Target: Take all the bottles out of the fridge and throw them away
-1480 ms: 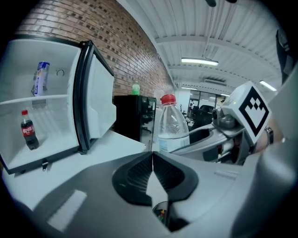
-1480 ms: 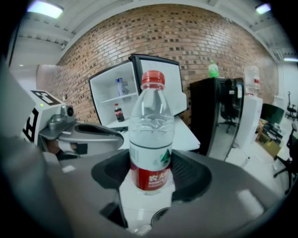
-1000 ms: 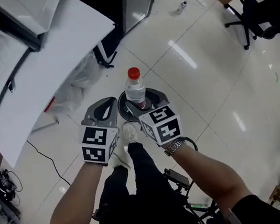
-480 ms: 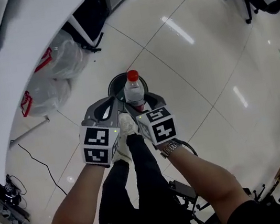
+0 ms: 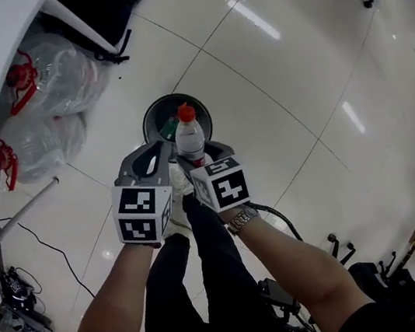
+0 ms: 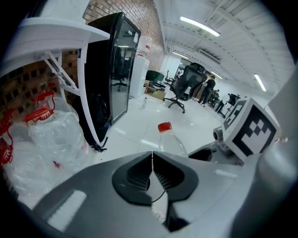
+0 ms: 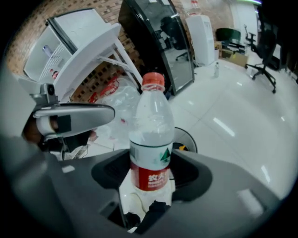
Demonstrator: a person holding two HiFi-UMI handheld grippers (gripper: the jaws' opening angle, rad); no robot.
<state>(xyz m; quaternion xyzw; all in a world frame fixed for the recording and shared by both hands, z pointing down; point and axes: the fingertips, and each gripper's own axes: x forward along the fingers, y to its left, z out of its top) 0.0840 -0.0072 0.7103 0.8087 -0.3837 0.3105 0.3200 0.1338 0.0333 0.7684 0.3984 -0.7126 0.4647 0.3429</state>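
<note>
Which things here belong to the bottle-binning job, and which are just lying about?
Job: water bottle, gripped in the right tongs; round trash bin on the floor.
Lying about: tied plastic bags; office chair.

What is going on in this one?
A person holds a gripper in each hand. The right gripper has its fingers closed on a red-capped water bottle, held upright. In the head view it lines up with a round dark bin on the floor beside the person's feet. The left gripper is shut and empty beside it. The bottle is not yet dropped.
</note>
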